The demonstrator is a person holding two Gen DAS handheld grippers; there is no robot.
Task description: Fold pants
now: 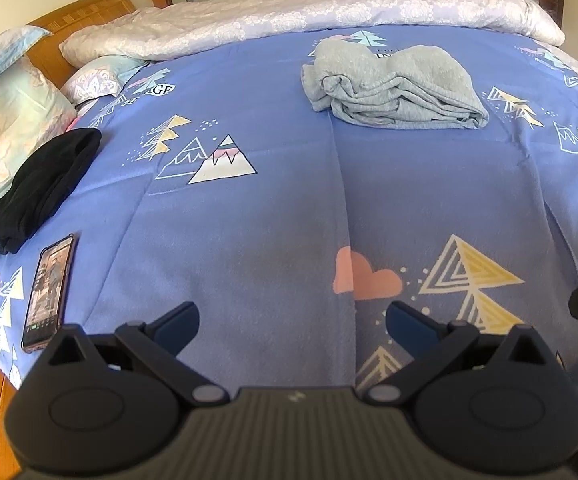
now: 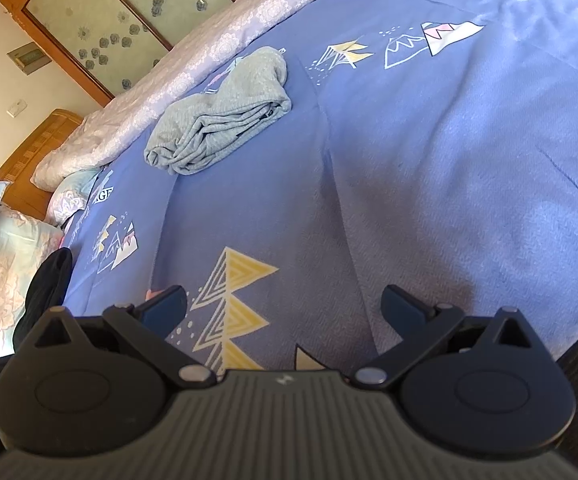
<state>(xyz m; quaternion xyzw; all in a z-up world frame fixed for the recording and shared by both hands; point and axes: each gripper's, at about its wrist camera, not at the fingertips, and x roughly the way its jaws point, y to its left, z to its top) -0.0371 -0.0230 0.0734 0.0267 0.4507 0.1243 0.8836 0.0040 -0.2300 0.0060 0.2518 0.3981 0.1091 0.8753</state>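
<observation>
Bedding fills both views: a blue sheet (image 1: 273, 216) printed with mountains, trees and a pink cloud spreads out ahead of both pairs of tongs and beneath them. Beyond it, at the far side from the tongs, a pale lilac quilt (image 1: 289, 12) lies bunched along the bed's edge, with a wooden headboard (image 1: 85, 10) off to the far left. Flowered pillows (image 1: 5, 120) sit to the left of the left tongs, against that headboard.

Grey pants (image 1: 393, 88), folded into a thick bundle, lie on the sheet well ahead of the left tongs (image 1: 292, 322) and a little to their right. From the right tongs (image 2: 285, 306) the same bundle (image 2: 225, 116) sits well ahead and to the left, close to the quilt. Neither pair touches it.

Black clothing (image 1: 41, 188), also folded, lies far to the left of the left tongs, by the pillows. A phone (image 1: 49, 292) with its screen lit rests flat on the sheet just in front of that black bundle, near the left tongs' left finger.

Both pairs of tongs are released: the left pair's blue-tipped fingers (image 1: 177, 326) stand wide apart with nothing between them, hovering over bare sheet near the pink cloud, and the right pair's fingers (image 2: 165, 308) are spread the same way above a yellow printed tree.
</observation>
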